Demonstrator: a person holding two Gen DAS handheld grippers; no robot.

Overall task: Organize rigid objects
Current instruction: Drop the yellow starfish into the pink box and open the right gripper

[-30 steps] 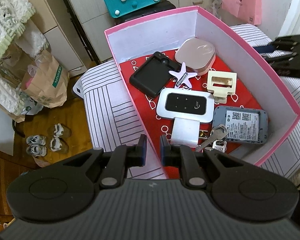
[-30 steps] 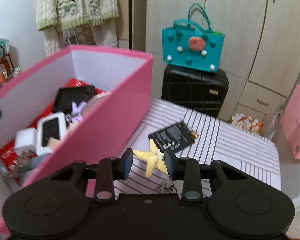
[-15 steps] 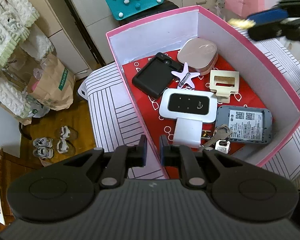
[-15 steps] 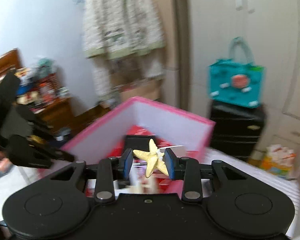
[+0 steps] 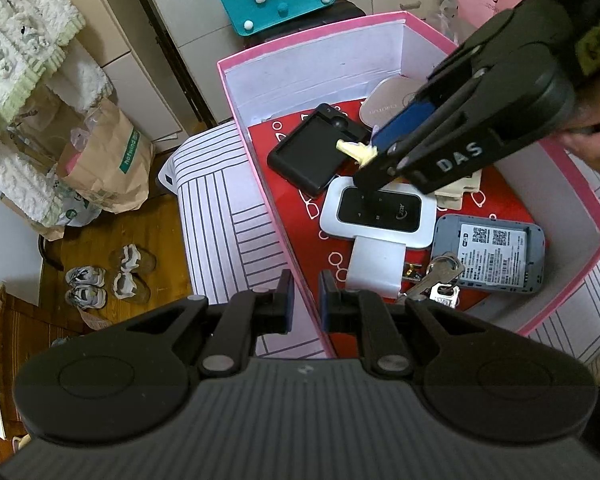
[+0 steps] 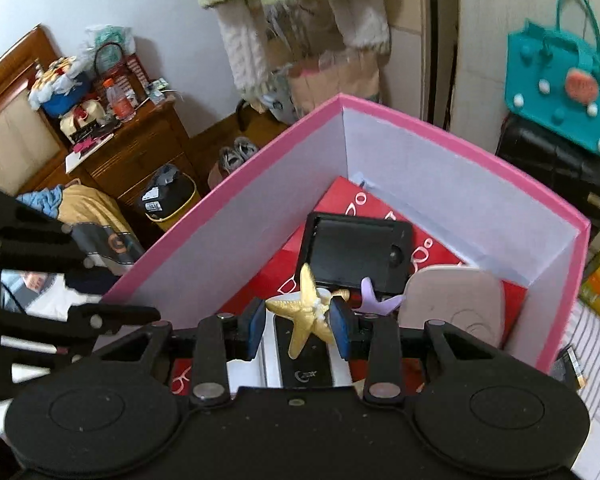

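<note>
A yellow starfish-shaped hair clip is clamped between the blue pads of the right gripper, which has been carried from above the striped table surface to a position inside the pink cardboard box with white inner walls. A second ago the clip was held outside the box, over the stripes; half a second ago it was at the rim. Now it hangs just above the white pocket router with a black face, so the placing step is judged nearly complete, with only the release left.

The left gripper has stayed where it was, at the near wall of the box; its jaws are nearly closed, with a narrow gap, and nothing is held between them.

On the red patterned lining of the box, the following are counted: one black rectangular phone case, one white router, one grey device with a printed label, one rounded pinkish-beige case, one white charger block, one bunch of keys, and one lilac starfish clip. A cream plastic piece is mostly hidden behind the right gripper in the left wrist view, so it may be miscounted. With the yellow one, two starfish clips are present.
</note>
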